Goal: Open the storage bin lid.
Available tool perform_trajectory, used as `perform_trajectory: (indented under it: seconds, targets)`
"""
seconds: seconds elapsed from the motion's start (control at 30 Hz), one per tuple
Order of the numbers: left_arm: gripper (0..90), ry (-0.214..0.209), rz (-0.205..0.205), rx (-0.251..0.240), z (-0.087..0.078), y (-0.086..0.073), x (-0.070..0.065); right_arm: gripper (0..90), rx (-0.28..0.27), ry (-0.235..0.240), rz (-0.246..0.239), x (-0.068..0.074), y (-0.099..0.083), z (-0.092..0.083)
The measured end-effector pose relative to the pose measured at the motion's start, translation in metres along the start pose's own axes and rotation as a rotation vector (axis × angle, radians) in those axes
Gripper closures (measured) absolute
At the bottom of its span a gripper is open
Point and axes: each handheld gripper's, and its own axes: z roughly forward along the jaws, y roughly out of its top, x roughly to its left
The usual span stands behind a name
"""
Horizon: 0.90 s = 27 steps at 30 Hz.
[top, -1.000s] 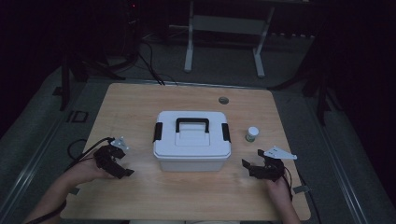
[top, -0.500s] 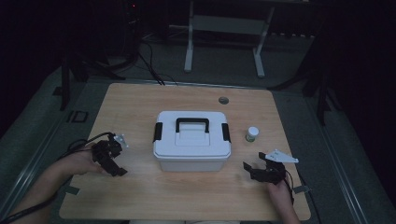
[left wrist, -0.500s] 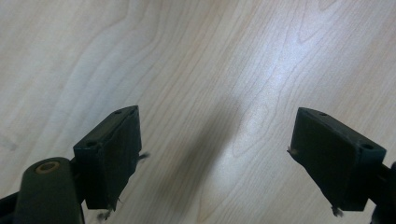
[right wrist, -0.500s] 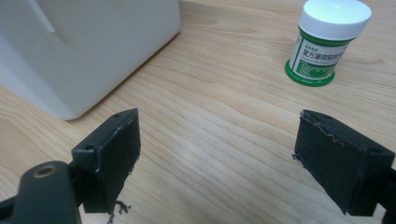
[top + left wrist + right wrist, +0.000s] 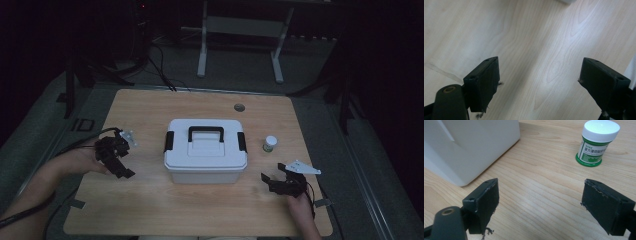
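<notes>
A white plastic box with a black handle and black side latches stands shut in the middle of the wooden table. My left gripper hangs open above the table to the left of the box, its jaws wide apart over bare wood. My right gripper rests low at the front right, open with nothing between its jaws. A small white-capped jar with a green label stands just beyond the right gripper, right of the box; in the high view the jar sits beside the box's right end.
A round grommet hole sits near the table's far edge. Cables trail from both grippers off the table's left and right sides. Beyond the table stand a metal frame's legs on a dark floor.
My left gripper has risen off the table and shifted slightly left and away from the front edge. The right gripper has stayed where it was.
</notes>
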Motion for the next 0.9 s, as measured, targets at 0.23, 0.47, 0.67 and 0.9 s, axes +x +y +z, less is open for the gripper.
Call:
perform_trajectory:
  seconds: [0.23, 0.47, 0.67, 0.9]
  targets:
    - [16.4, 0.025, 0.039, 0.002, -0.026, 0.027, 0.001, 14.2, 0.000, 0.011, 0.001, 0.000, 0.000, 0.000]
    - [16.4, 0.040, 0.068, 0.014, -0.036, 0.051, 0.001, 14.2, 0.003, 0.015, -0.002, 0.000, -0.001, 0.000]
    - [16.4, 0.030, 0.113, 0.032, -0.042, 0.081, -0.003, 14.2, 0.002, 0.021, 0.001, 0.000, -0.001, 0.000]
    - [16.5, 0.040, 0.152, 0.035, -0.047, 0.108, -0.007, 14.2, 0.003, 0.028, 0.003, 0.000, -0.002, 0.001]
